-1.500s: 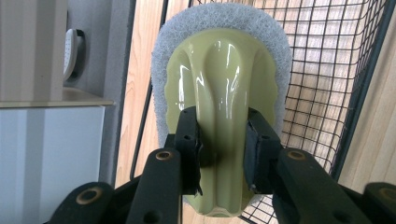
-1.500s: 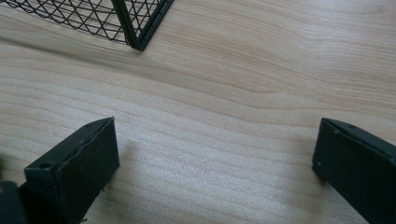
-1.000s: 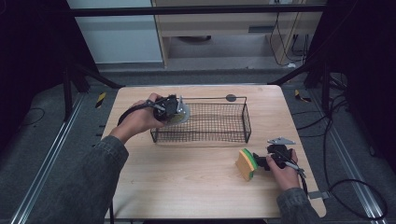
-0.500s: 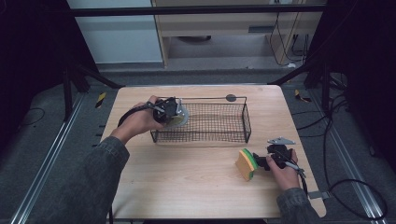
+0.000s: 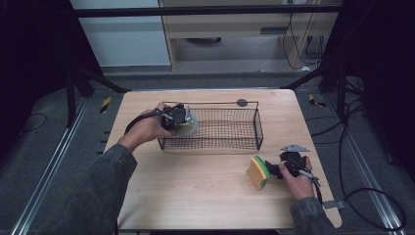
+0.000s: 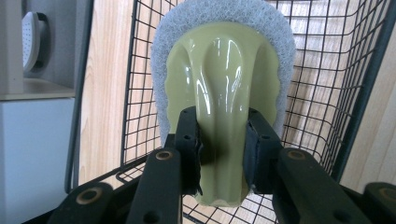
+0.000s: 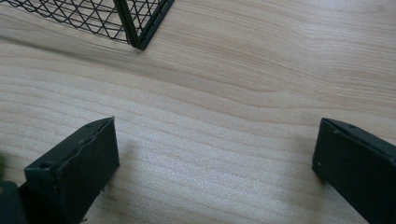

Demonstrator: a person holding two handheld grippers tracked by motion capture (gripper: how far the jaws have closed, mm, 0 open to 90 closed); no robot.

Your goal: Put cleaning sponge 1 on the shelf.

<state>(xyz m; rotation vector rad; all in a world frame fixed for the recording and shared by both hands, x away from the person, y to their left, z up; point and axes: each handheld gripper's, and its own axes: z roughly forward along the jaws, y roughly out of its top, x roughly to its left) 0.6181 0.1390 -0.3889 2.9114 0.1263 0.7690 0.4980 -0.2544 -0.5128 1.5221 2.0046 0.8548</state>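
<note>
Left gripper jaws clamp the scrubber's slick handle over the basket; it could slip. Right gripper jaws gape empty.

I have the scrubber pinched between my left fingers: a glossy pale olive-green plastic handle with a raised ridge down its middle, backed by a white mesh scouring pad that shows as a fuzzy rim round its upper end. The fingers press on either side of the ridge near its lower end, and the rounded pad end stands up beyond the fingertips. From above, the scrubber sits at the left end of the wire basket, a black, open-topped rectangular mesh basket that lies behind and around the scrubber, out past the fingertips, resting on the bench.
</note>
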